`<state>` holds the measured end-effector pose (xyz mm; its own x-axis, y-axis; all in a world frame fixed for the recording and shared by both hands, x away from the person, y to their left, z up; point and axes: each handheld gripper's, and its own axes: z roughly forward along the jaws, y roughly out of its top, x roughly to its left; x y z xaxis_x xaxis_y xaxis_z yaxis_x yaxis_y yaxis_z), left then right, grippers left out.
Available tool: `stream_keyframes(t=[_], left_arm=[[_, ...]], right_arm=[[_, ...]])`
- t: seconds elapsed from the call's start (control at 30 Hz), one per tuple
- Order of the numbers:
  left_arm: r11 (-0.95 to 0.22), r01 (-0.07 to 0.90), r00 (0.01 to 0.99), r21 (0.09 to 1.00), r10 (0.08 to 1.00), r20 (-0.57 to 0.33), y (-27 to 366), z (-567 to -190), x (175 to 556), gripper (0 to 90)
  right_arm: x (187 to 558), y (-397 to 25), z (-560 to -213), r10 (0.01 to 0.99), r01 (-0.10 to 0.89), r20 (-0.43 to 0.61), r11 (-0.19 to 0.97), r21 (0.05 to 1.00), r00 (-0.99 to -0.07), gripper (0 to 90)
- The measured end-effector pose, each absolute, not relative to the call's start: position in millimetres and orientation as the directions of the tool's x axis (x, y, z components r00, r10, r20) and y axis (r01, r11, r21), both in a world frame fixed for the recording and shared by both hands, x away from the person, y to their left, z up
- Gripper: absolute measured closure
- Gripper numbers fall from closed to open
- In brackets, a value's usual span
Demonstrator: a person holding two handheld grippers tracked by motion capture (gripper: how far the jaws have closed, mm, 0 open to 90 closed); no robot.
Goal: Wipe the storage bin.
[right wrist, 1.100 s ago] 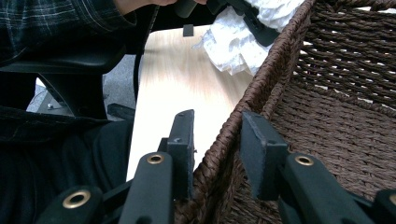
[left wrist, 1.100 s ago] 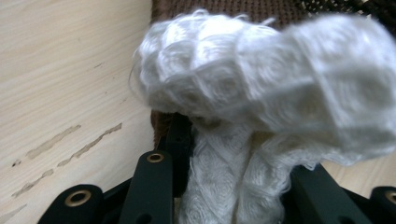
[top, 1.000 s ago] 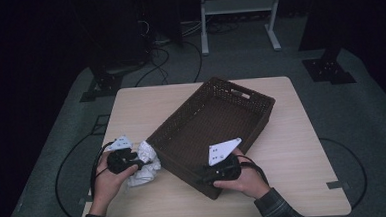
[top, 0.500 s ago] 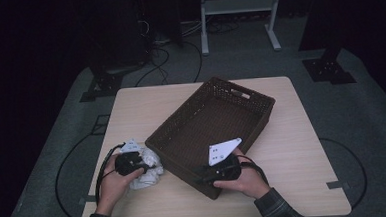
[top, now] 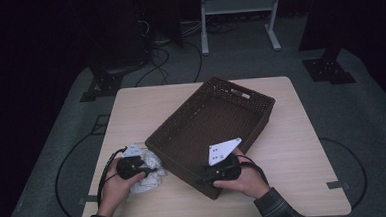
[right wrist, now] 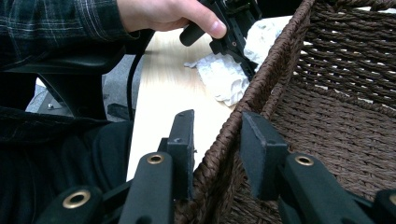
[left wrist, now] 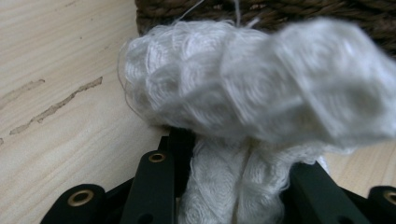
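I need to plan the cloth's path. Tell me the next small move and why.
Probably lift the white cloth over the basket's rim: the left hand-held gripper is shut on it beside the basket wall, while the right hand-held gripper straddles the rim.

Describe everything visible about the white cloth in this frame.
The white cloth is a crumpled, bunched piece of soft woven fabric, loose threads showing in the left gripper view. It lies on the light wooden table near the front left corner, right beside the dark wicker basket; whether it touches the wall cannot be told. The left hand-held gripper has its jaws closed on a fold of it, the bulk puffing out past the jaw tips. Part still rests on the tabletop.
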<state>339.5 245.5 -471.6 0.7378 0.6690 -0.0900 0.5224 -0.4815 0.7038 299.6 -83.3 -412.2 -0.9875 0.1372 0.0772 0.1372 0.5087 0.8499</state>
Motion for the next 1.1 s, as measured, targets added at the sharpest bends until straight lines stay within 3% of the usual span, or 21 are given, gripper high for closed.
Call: stream_keyframes(t=[0.3, 0.7, 1.1], left_arm=[[-0.461, 0.506, 0.742, 0.729, 0.664, -0.095, 245, -464, 335, 67.4], [-0.347, 0.427, 0.751, 0.835, 0.651, -0.113, 256, -431, 324, 67.9], [-0.355, 0.428, 0.750, 0.831, 0.652, -0.108, 250, -427, 326, 68.5]], right_arm=[[300, -84, -412, 0.136, 0.135, 0.075, 0.508, 0.851, -0.988, 65.4], [299, -84, -412, 0.137, 0.133, 0.072, 0.508, 0.851, -0.988, 65.4], [299, -84, -412, 0.138, 0.132, 0.071, 0.507, 0.852, -0.988, 65.4]])
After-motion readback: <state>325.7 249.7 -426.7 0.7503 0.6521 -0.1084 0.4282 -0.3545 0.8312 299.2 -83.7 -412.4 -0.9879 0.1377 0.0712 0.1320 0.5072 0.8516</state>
